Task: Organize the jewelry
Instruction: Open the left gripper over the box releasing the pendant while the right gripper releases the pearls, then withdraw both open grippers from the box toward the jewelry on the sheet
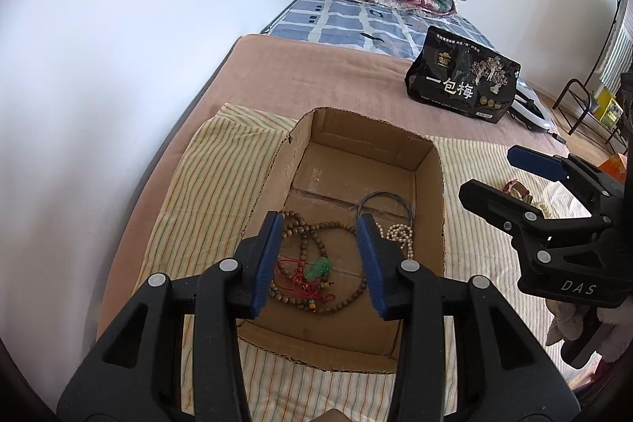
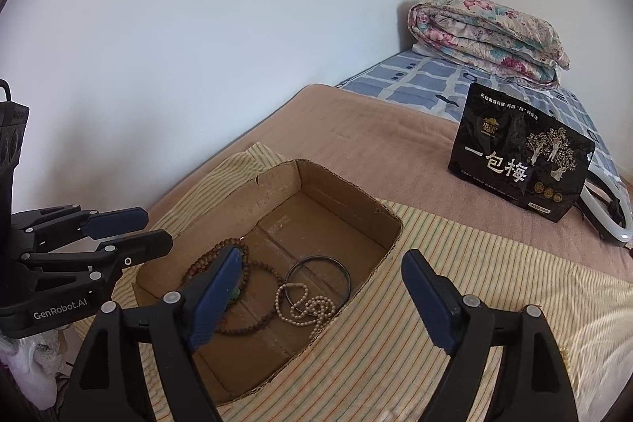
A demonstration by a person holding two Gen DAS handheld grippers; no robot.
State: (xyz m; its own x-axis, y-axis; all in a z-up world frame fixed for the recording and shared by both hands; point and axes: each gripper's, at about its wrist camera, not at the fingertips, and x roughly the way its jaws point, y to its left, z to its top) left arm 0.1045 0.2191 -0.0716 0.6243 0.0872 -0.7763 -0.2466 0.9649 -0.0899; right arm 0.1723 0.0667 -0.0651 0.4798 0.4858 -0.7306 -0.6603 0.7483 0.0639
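Bedroom corner, white walls, bed (image 1: 316,82) under a brown blanket, with striped cloth (image 1: 205,192) spread on it. On the cloth, open cardboard box (image 1: 429,184). Already inside: brown wooden bead necklace (image 1: 312,228), green pendant on red cord (image 1: 318,268), dark bangle (image 2: 316,260), pale bead bracelet (image 2: 312,307). Outside the box, on the cloth at the right, at least one small piece (image 1: 516,190), partly hidden, kind not clear. Left gripper (image 1: 322,260) above the box, jaws moderately apart, holding nothing. Right gripper (image 2: 322,299) near the box's right rim, jaws wide, also holding nothing. Most probably well along; remaining piece to fetch. Further back, black snack bag (image 2: 522,153) and folded floral quilt (image 2: 486,34).
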